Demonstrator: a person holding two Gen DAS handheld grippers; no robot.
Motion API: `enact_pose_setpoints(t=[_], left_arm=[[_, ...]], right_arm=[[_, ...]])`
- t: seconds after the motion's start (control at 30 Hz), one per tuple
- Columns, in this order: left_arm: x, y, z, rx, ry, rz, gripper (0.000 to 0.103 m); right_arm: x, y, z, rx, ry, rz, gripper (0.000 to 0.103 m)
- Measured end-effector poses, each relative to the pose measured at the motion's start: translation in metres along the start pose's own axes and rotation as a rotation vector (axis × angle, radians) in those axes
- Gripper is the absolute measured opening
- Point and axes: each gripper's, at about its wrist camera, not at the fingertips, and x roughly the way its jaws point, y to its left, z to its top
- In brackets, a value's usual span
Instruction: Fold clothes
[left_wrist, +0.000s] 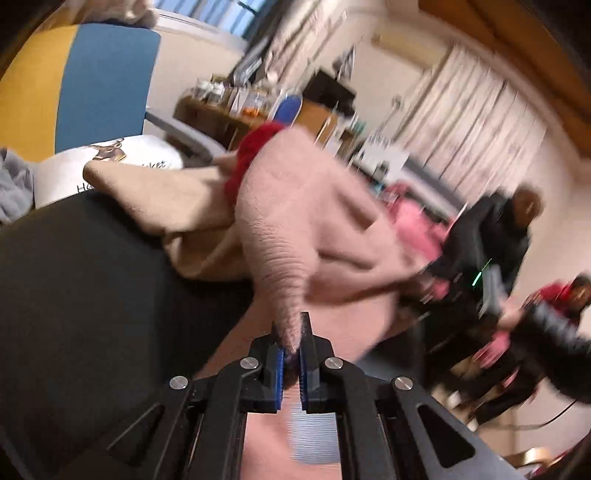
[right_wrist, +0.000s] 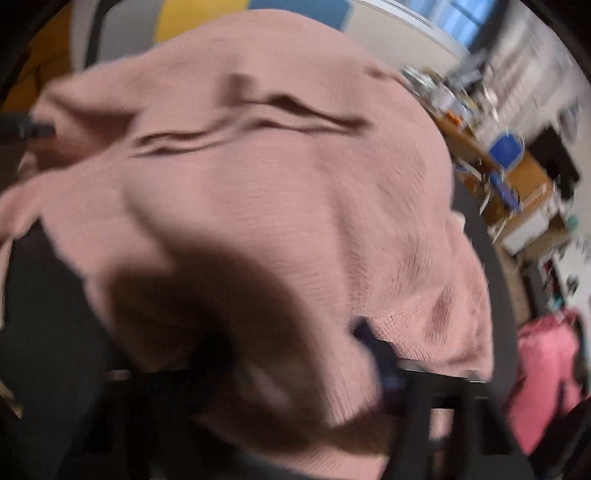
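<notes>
One pink knit sweater (left_wrist: 325, 221), ribbed, rumpled on dark worktop (left_wrist: 92, 277). Left hand-held gripper (left_wrist: 291, 349) clenched on its cuff; right hand-held gripper (right_wrist: 373, 354) state unclear.

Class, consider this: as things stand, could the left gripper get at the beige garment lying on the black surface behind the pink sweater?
Probably not yet. The left gripper is shut on a ribbed part of the pink sweater, which also drapes between it and the beige garment. It would have to let go first.
</notes>
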Motion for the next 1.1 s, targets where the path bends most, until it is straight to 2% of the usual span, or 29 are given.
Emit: enact_pose_setpoints(t=[0.03,0.07,0.2,0.3,0.37,0.4,0.43,0.6,0.7,0.73,0.77,0.8,0.83,0.87,0.93,1.0,1.07,1.1], left_arm=[[-0.006,-0.002,-0.002,-0.022,-0.022,-0.021,0.004],[-0.013,-0.004,-0.004,-0.044,-0.043,-0.042,0.004],[-0.041,-0.002,-0.014,-0.123,-0.134,-0.103,0.004],[-0.074,-0.001,-0.02,-0.155,-0.202,-0.125,0.004],[-0.092,0.0,-0.023,-0.161,-0.241,-0.119,0.004],[-0.101,0.003,-0.025,-0.179,-0.258,-0.128,0.004],[-0.11,0.006,-0.026,-0.195,-0.275,-0.134,0.004],[-0.157,0.028,-0.049,-0.29,-0.343,-0.063,0.004],[-0.185,0.061,-0.065,-0.388,-0.368,0.029,0.0],[-0.201,0.075,-0.072,-0.431,-0.393,0.065,0.0],[-0.216,0.09,-0.079,-0.473,-0.415,0.104,0.0],[-0.231,0.105,-0.087,-0.517,-0.428,0.16,0.0],[-0.245,0.118,-0.095,-0.555,-0.438,0.21,0.0],[-0.254,0.124,-0.102,-0.567,-0.439,0.226,0.0],[-0.269,0.133,-0.116,-0.583,-0.434,0.259,0.001],[-0.261,0.119,-0.124,-0.51,-0.361,0.291,0.014],[-0.253,0.105,-0.132,-0.438,-0.287,0.323,0.022],[-0.248,0.097,-0.136,-0.4,-0.249,0.333,0.024]], right_arm=[[-0.002,0.007,0.002,-0.032,-0.001,-0.022,0.033],[-0.004,0.014,0.004,-0.063,-0.001,-0.043,0.029],[-0.02,0.017,0.018,0.042,0.001,0.056,0.024],[-0.042,0.023,0.024,0.129,-0.037,0.179,0.017],[-0.053,0.034,0.032,0.163,-0.069,0.3,0.014],[-0.059,0.039,0.036,0.179,-0.085,0.361,0.007],[-0.064,0.055,0.042,0.179,-0.09,0.418,0.007],[-0.083,0.15,0.061,0.209,-0.123,0.71,0.009],[-0.084,0.194,0.062,0.233,-0.135,0.791,0.01],[-0.081,0.204,0.062,0.246,-0.124,0.817,0.016],[-0.077,0.209,0.061,0.26,-0.108,0.822,0.029],[-0.072,0.213,0.059,0.274,-0.092,0.822,0.034],[-0.067,0.216,0.058,0.288,-0.076,0.823,0.047],[-0.063,0.214,0.054,0.305,-0.065,0.802,0.06],[-0.065,0.215,0.043,0.353,-0.056,0.728,0.069],[-0.073,0.173,0.033,0.432,-0.069,0.644,0.072],[-0.064,0.127,0.023,0.519,-0.073,0.533,0.085],[-0.067,0.113,0.014,0.523,-0.094,0.457,0.085]])
